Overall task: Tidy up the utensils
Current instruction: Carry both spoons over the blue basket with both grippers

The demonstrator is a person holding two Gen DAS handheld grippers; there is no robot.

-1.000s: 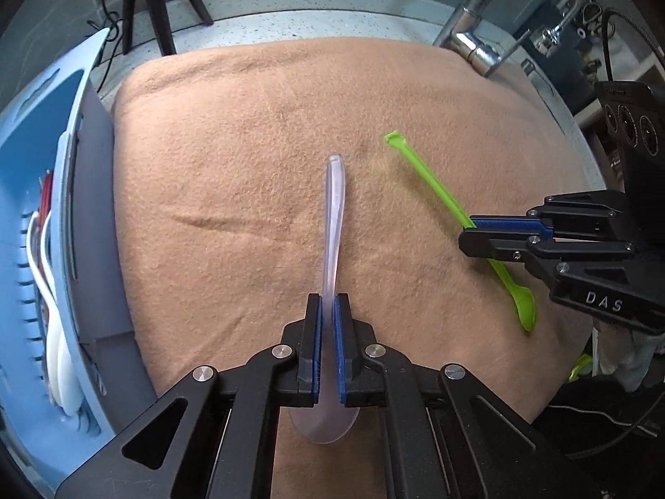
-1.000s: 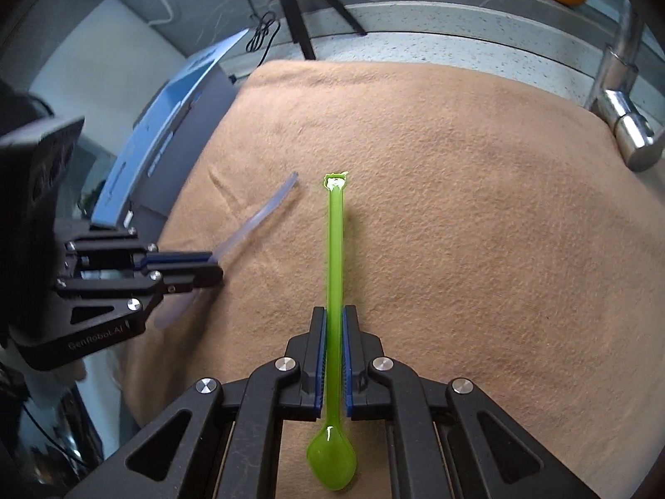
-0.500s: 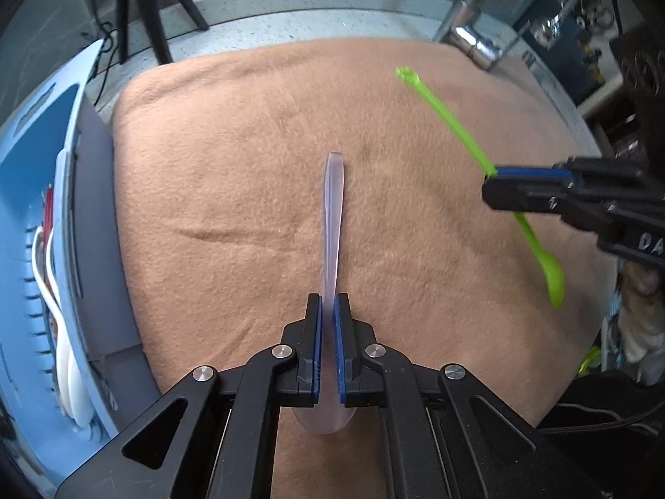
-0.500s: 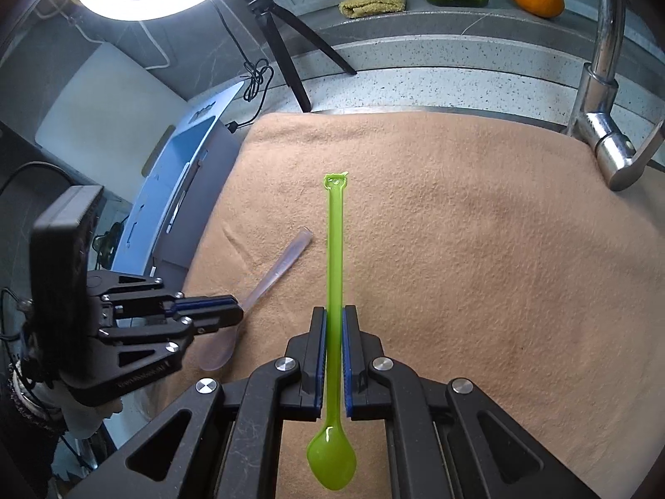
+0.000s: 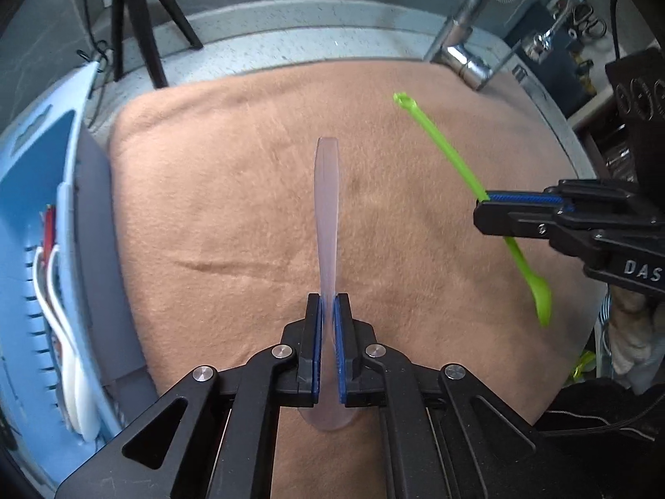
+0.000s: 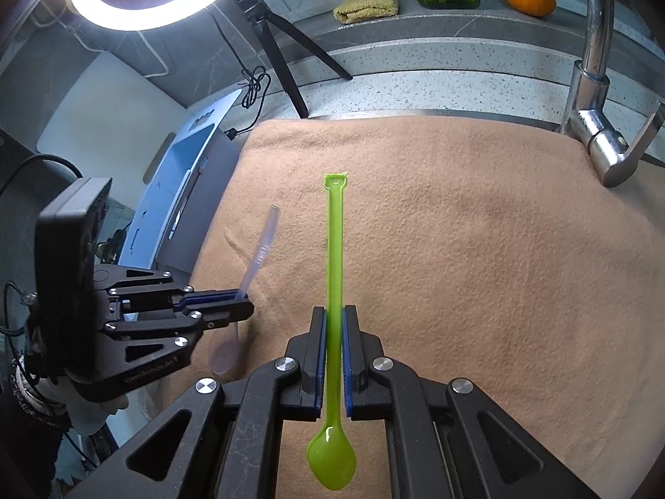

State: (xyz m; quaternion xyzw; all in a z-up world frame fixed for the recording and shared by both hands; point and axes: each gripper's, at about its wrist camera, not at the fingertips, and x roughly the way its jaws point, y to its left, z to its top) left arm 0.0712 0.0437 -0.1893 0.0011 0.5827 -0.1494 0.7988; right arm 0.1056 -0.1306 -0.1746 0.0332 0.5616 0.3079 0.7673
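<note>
Two spoons are off the cloth now. The left gripper [image 5: 328, 347] is clamped on the neck of a clear spoon [image 5: 327, 208], bowl toward the hand and handle pointing away, and the right gripper [image 6: 332, 357] is pinched on a long green spoon [image 6: 334, 249] the same way. A second ago both lay close over the tan cloth [image 5: 249, 208]; since then each has come up, and from the left the green spoon's far tip now reaches toward the faucet [image 5: 469, 54] at the back. From the right, the clear spoon hangs tilted above the cloth's left edge. No utensils remain on the cloth. At far left stands the blue rack [image 5: 25, 208], already holding white and red utensils [image 5: 62, 312]. I judge the pick-up done and the carry to the rack next; the left gripper is nearer it.
</note>
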